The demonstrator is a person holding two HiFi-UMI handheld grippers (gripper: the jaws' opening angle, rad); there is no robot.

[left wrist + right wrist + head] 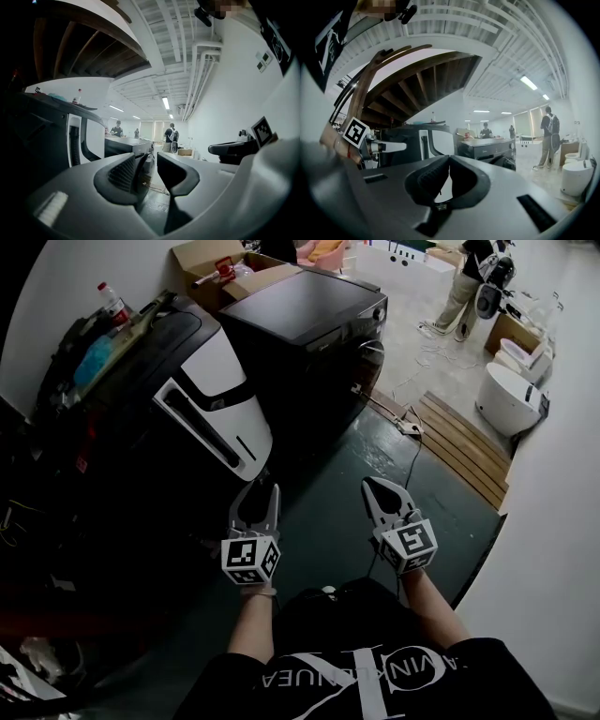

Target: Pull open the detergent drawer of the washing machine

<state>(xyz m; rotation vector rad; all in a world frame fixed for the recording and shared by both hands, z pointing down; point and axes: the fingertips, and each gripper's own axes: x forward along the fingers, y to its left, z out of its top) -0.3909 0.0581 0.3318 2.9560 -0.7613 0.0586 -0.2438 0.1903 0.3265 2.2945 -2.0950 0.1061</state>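
Observation:
A washing machine (141, 381) with a black body and a white front panel (216, 399) stands at the left. A long dark slot (199, 425) runs across that panel; I cannot tell which part is the detergent drawer. The same panel shows in the left gripper view (89, 138) and the right gripper view (433, 140). My left gripper (263, 487) is held level in the air, short of the machine's front, open with nothing between its jaws (149, 157). My right gripper (371, 483) hovers beside it over the floor, shut and empty (449, 158).
A second, dark washing machine (309, 315) stands behind the first. Cardboard boxes (211, 263) lie beyond it. Wooden planks (464, 446), a cable (410, 427) and white sanitary fixtures (511, 395) are at the right, by a white wall. A person (469, 287) stands far off.

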